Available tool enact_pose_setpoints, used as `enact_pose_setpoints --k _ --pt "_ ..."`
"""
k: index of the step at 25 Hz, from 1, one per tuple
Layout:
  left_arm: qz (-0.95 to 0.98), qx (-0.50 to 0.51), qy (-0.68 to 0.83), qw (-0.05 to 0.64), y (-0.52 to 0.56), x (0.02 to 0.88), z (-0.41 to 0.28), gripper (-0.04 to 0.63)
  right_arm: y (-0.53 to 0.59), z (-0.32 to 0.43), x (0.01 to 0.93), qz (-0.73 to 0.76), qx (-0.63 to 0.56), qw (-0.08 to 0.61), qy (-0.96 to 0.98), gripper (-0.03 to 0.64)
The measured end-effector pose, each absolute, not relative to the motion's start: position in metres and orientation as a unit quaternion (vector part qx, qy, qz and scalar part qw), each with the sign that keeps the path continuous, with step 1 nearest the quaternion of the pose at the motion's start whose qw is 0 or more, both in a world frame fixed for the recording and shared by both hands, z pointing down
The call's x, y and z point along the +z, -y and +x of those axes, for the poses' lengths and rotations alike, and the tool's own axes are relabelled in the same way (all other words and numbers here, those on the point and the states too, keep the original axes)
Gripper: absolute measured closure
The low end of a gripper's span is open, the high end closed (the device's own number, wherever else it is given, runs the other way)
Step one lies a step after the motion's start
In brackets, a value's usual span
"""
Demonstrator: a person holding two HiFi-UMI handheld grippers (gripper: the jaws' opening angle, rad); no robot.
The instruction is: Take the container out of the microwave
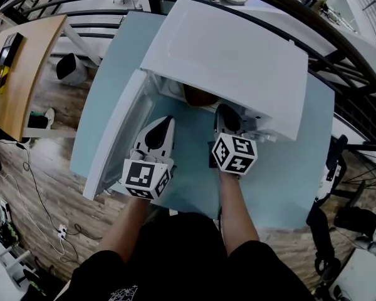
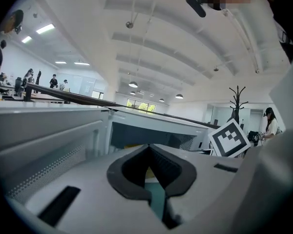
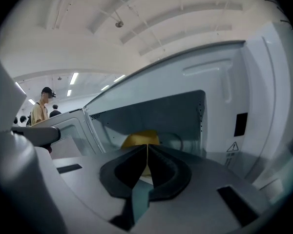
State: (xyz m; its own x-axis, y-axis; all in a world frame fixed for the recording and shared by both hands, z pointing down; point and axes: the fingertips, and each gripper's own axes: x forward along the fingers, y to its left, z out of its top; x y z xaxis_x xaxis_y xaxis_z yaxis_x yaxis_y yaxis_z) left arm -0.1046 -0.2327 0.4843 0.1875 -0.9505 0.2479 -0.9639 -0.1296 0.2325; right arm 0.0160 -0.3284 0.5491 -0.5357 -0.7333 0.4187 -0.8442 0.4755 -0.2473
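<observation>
A white microwave point(image 1: 232, 61) stands on a light blue table point(image 1: 282, 174) with its door point(image 1: 116, 143) swung open to the left. Inside sits a container with yellow contents point(image 1: 200, 97), seen deep in the cavity in the right gripper view point(image 3: 139, 139). My left gripper point(image 1: 165, 119) is just before the opening on the door side, its jaws shut and empty point(image 2: 149, 146). My right gripper point(image 1: 225, 110) is at the right of the opening, also shut with nothing held point(image 3: 147, 145). Both point at the cavity and stay short of the container.
The microwave's control side point(image 3: 244, 126) rises close to the right of my right gripper. A wooden desk point(image 1: 25, 74) stands at the left, a dark railing point(image 1: 338, 55) curves behind the table, and cables point(image 1: 25, 193) lie on the wooden floor. People stand far off point(image 3: 41, 108).
</observation>
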Motion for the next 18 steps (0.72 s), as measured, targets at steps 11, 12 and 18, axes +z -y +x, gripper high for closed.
enact_pose_setpoints --k 11,12,18 --pt "0.738 0.025 0.647 0.190 0.245 0.513 -0.110 0.589 0.354 0.010 0.571 0.470 0.205 0.140 0.847 0.601" --pt "0.738 0.024 0.647 0.191 0.246 0.514 -0.110 0.590 0.356 0.009 0.572 0.471 0.203 0.141 0.847 0.590" --pt "0.734 0.026 0.651 0.192 0.254 0.520 -0.111 0.590 0.367 0.008 0.581 0.475 0.199 0.147 0.845 0.545"
